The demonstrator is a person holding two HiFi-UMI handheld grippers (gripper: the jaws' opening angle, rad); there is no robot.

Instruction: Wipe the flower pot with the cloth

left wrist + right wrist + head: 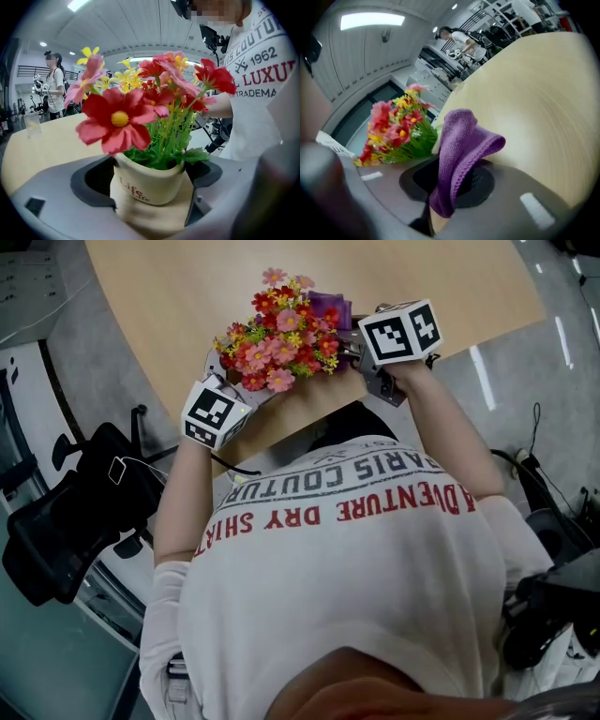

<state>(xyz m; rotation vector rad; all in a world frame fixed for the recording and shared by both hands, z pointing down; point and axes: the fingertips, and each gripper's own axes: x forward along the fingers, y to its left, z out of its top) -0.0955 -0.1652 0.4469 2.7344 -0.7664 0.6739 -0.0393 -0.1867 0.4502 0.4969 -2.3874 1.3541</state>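
Shirt (356, 549) of the person is filling the lower head view, w/ both arms reaching fwd to the near edge of the table (169, 296).

Left gripper (149, 187) is clamping the flower pot (140, 180) btwn its dark pads. Its jaws are standing wide, w/ the cream wall sitting square in the gap. Rim is facing up and the flowers (140, 108) are rising straight above it, so the pot's long axis is running upright, across the jaw line. Pot is hanging at the table edge, prob. being held just off the wood, tho its base isn't showing.

Right gripper (445, 187) is pinching the purple cloth (461, 140) low down. Its jaws are closing tight on the bunched end, and a free fold is standing up ahead of the tips.

From those jaws the pot is lying to the left & slightly fwd. Blooms are showing just beside the fold, and a pale sliver that looks like pot wall is peeking out next to it. Can't tell whether cloth & wall are touching.

Judging from this, the wipe is calling for the fold to be going leftward onto the wall below the leaves. The right hand is sitting nearer that side, while the left is presenting the pot.
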